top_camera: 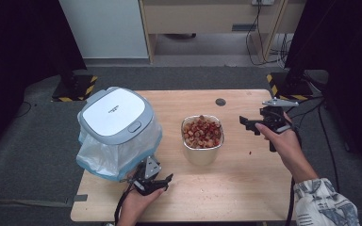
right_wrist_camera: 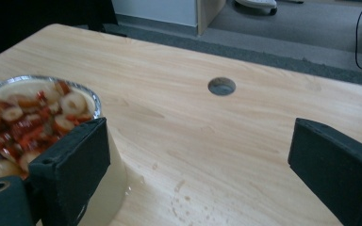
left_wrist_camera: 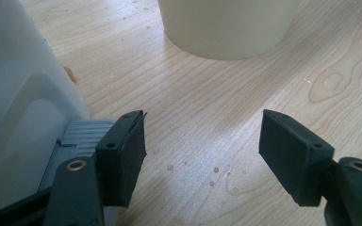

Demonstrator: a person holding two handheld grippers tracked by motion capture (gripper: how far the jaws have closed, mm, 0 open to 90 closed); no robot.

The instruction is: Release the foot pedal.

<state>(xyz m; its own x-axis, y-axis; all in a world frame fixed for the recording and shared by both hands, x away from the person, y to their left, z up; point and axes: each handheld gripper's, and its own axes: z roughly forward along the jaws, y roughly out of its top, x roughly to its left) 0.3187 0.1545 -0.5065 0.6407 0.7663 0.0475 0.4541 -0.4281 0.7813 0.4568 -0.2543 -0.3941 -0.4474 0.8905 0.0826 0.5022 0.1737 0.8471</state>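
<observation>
Wooden table [top_camera: 245, 183] at centre frame: your two grippers flank a cream pot [top_camera: 202, 140] brimming with red and pale food pieces [top_camera: 201, 132]. Your left gripper [top_camera: 156, 180] sits low at the table's near edge, jaws spread wide with nothing between them, just beside the grey-lidded bin [top_camera: 115, 115] and its plastic liner [top_camera: 99, 157]; the pot stands ahead of it. Your right gripper [top_camera: 250, 124] hangs to the pot's right, jaws likewise spread and empty, one jaw close by the pot's rim. A round hole [top_camera: 220, 101] marks the tabletop beyond.
</observation>
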